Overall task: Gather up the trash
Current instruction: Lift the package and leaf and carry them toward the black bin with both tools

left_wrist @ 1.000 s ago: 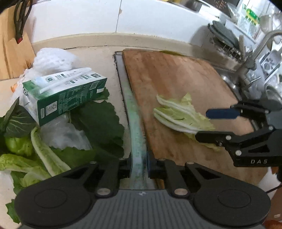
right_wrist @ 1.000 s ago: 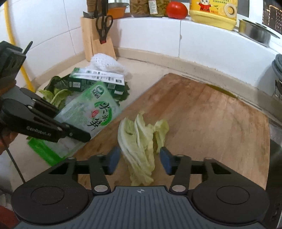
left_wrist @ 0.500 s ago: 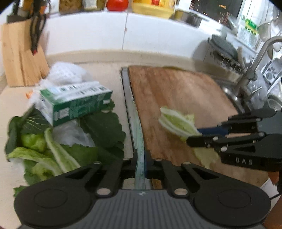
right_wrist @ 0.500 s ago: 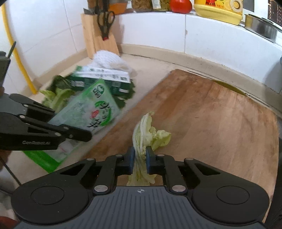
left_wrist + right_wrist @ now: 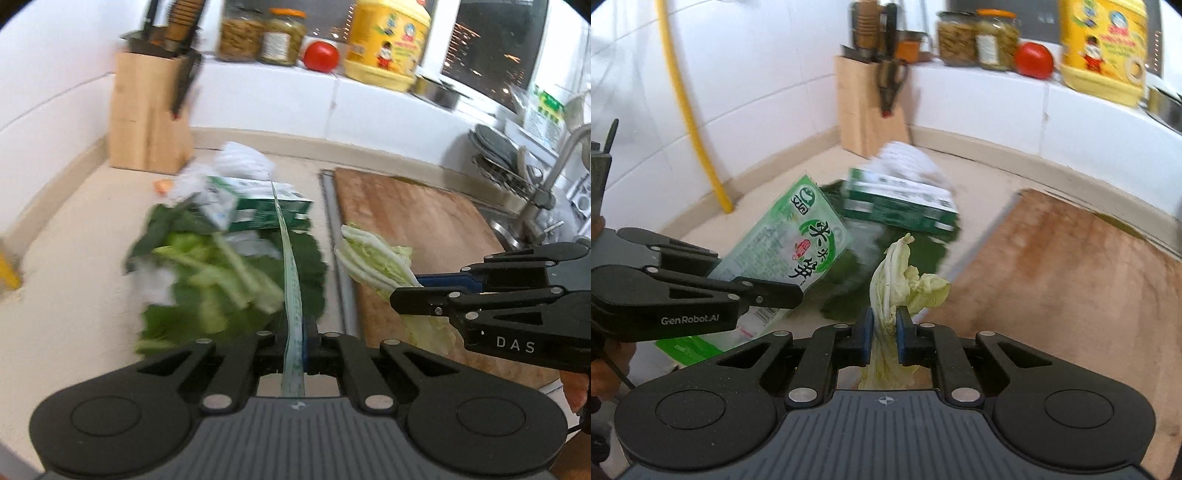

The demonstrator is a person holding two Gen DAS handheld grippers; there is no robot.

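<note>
My left gripper [image 5: 294, 334] is shut on a flat green plastic food wrapper [image 5: 291, 295], seen edge-on in the left wrist view and face-on in the right wrist view [image 5: 790, 254]. My right gripper [image 5: 885, 325] is shut on pale cabbage leaves [image 5: 897, 284] and holds them above the left edge of the wooden cutting board [image 5: 1071, 273]. The leaves also show in the left wrist view [image 5: 373, 258]. A pile of green leaves [image 5: 221, 280], a green and white carton [image 5: 266, 206] and white crumpled plastic [image 5: 240, 158] lies on the counter to the left of the board.
A wooden knife block [image 5: 147, 114] stands in the back corner. Jars [image 5: 258, 37], a tomato [image 5: 320, 56] and a yellow oil jug [image 5: 388, 40] sit on the back ledge. A dish rack [image 5: 506, 162] and a tap [image 5: 561, 155] are on the right.
My right gripper closed on the cabbage leaves and lifted them off the board toward the left. My left gripper rose and tilted up with the wrapper in it.
</note>
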